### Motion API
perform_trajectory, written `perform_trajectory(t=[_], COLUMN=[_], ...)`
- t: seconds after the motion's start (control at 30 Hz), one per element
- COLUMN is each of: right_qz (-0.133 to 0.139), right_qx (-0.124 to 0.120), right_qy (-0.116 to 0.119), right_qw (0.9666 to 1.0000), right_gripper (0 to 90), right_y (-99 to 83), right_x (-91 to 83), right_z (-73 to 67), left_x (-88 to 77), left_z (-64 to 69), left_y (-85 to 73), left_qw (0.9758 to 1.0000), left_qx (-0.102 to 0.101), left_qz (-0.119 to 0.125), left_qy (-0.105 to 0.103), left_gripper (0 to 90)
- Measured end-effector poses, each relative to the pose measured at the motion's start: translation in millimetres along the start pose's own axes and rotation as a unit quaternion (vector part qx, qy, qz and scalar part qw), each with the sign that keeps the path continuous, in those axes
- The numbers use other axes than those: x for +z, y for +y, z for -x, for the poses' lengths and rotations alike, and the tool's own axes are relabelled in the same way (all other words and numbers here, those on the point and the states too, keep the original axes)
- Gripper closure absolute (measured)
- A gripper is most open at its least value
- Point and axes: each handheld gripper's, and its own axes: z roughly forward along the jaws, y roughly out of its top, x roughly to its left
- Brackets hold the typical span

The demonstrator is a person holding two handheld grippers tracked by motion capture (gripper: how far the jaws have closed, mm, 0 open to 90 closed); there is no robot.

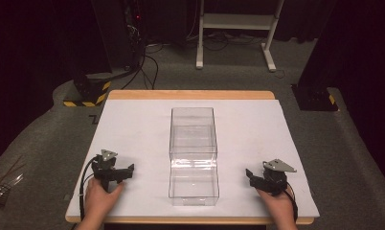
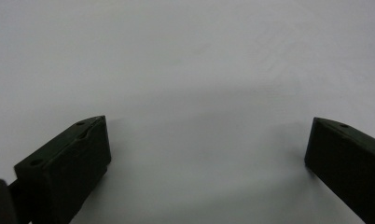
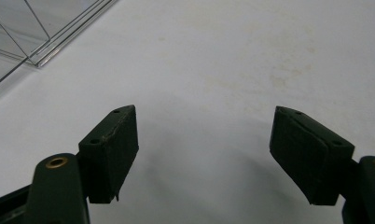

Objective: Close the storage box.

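Two clear plastic boxes stand in a row down the middle of the white table cover: a far box (image 1: 192, 132) and a near box (image 1: 194, 184), both empty as far as I can see. My left gripper (image 1: 126, 171) rests low at the near left, held by a hand, its jaws wide apart over bare white surface (image 2: 206, 135). At the near right my right gripper (image 1: 250, 176) is also open, nothing between its jaws (image 3: 204, 135). A corner of a clear box (image 3: 41, 28) shows at the upper left of the right gripper view.
The table (image 1: 190, 95) has a wooden edge at the far side and a white cover (image 1: 257, 129). Beyond it on the grey floor stand a white frame's legs (image 1: 233, 28), black cables (image 1: 147, 62) and black stands with yellow-black tape (image 1: 87, 93).
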Motion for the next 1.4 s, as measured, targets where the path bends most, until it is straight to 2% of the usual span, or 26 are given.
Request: perform_trajectory(t=[0.9,1.1,1.4], right_qz=[-0.005,0.006,0.016], right_qx=[0.004,0.005,-0.007], right_qy=[0.006,0.005,0.008], right_qw=[1.0,1.0,0.9998], right_gripper=[25.2,24.9,24.4], right_y=[0.5,0.2,2.2], right_x=[1.2,-1.5,-7.8], right_z=[1.7,1.2,-2.8], left_x=[0.0,0.0,-0.1], left_z=[0.1,0.2,0.1], left_y=[-0.2,-0.1,0.0], left_qw=[1.0,1.0,1.0], left_qx=[0.0,0.0,0.0], left_qz=[0.0,0.0,-0.001], left_qy=[0.001,0.001,0.001], left_gripper=[0.4,0.4,0.4])
